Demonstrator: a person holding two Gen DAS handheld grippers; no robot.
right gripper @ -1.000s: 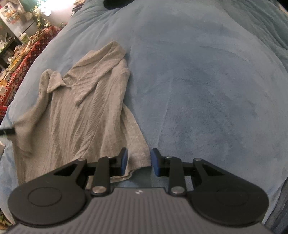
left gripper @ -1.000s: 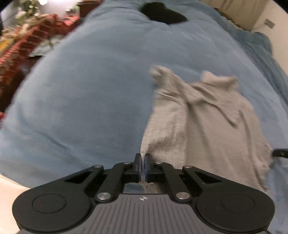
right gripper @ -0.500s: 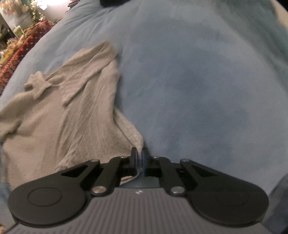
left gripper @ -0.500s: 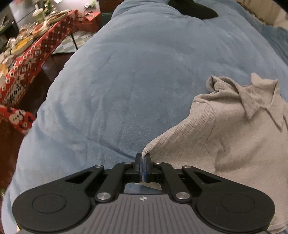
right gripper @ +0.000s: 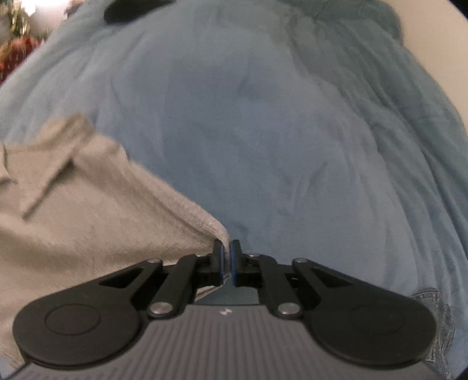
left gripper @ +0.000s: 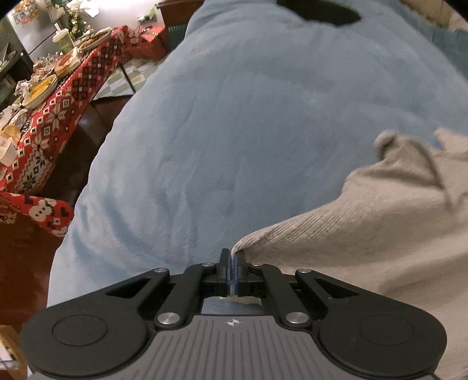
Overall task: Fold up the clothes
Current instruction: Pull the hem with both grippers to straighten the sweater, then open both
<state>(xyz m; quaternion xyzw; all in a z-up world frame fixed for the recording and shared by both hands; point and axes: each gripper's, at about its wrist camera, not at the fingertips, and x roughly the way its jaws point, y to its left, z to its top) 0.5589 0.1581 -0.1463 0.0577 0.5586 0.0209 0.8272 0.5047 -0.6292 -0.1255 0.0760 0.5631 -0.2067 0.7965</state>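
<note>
A grey ribbed knit top with a collar (left gripper: 380, 233) lies on a blue plush blanket (left gripper: 248, 131). In the left wrist view it fills the lower right, and my left gripper (left gripper: 233, 252) is shut on its near left hem corner. In the right wrist view the same grey top (right gripper: 73, 219) spreads over the lower left, and my right gripper (right gripper: 227, 245) is shut on its near right hem corner. The cloth is pulled taut from each pinched corner. The collar (right gripper: 52, 163) points away from me.
The blue blanket (right gripper: 278, 146) covers a bed. A dark garment (left gripper: 321, 11) lies at its far end. To the left stands a table with a red patterned cloth (left gripper: 52, 117) and dishes. A rumpled teal cover (right gripper: 395, 73) lies at the right.
The right gripper closed on the top's hem corner and pulled it rightward. The left gripper moved left with its corner, so the top is stretched wider between the two.
</note>
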